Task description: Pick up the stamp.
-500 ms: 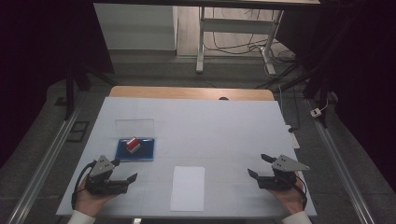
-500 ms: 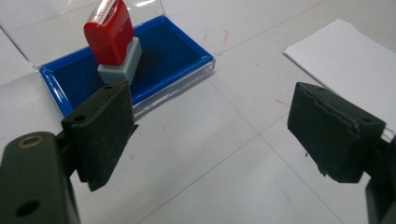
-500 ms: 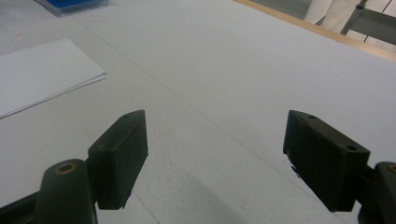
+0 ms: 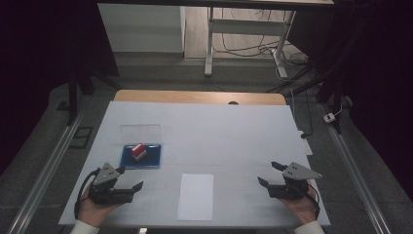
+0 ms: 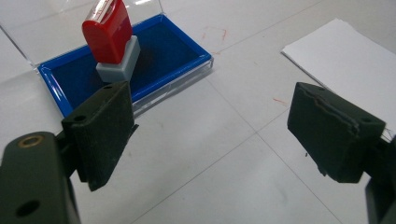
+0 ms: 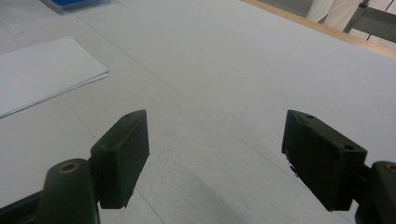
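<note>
Red stamp stands tilted on blue ink pad, left-centre of high view. Left claw nearer, lower left of frame, jaws wide, empty; stamp lies up-frame of it. Right claw lower right, jaws apart, empty, well apart from stamp. Paper sheet on bench between claws.

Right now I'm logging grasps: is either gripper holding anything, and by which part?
Nothing is held. The left gripper and right gripper are both open and empty; the red stamp stands untouched on the blue ink pad.

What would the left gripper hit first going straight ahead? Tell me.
Probably nothing close: the open left gripper points across bare table, between the ink pad with its red stamp and the paper. Depth is unclear.
</note>
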The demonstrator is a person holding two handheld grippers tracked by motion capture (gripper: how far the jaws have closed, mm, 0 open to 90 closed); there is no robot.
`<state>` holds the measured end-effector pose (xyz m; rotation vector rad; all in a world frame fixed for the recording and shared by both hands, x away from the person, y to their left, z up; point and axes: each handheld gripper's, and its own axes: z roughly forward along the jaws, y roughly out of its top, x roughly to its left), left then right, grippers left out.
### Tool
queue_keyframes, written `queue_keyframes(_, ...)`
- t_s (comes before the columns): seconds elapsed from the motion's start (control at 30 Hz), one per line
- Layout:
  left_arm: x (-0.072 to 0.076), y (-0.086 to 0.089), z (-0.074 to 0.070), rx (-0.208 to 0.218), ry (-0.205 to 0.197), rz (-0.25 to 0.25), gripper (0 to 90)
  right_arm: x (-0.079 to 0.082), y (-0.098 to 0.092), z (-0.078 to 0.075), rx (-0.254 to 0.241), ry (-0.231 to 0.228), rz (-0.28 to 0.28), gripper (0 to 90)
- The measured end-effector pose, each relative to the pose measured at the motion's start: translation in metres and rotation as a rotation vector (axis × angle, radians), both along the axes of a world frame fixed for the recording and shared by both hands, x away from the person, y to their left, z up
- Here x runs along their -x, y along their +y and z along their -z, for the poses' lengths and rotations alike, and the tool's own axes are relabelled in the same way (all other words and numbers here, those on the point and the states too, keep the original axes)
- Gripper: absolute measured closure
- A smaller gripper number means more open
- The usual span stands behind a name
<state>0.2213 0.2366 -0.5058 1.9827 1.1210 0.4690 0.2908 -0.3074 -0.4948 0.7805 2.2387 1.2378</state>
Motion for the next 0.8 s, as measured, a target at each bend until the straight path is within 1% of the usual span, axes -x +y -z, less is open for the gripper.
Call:
queue_keyframes(0.23,0.001,0.0,-0.003,-0.01,-0.008,-0.004,15.2,0.0,0.002,0.0,-0.007,-0.004,-0.007,22.9)
queue_keyframes(0.3,0.001,0.0,-0.005,-0.01,-0.012,-0.003,15.3,0.001,0.002,0.0,0.004,-0.004,-0.007,23.0)
queue_keyframes(0.4,0.001,-0.001,-0.007,-0.014,-0.016,-0.002,15.5,0.001,0.002,0.0,-0.001,-0.005,-0.006,23.1)
queue_keyframes(0.43,0.001,-0.002,-0.009,-0.022,-0.015,0.001,15.6,0.001,0.002,0.0,-0.002,-0.006,-0.006,23.2)
queue_keyframes(0.67,-0.003,-0.005,-0.016,-0.037,-0.011,0.021,16.2,0.001,0.002,0.0,-0.005,-0.004,-0.006,23.5)
queue_keyframes(0.8,-0.005,-0.006,-0.019,-0.051,-0.002,0.019,16.5,0.001,0.002,0.0,-0.002,-0.002,-0.007,23.6)
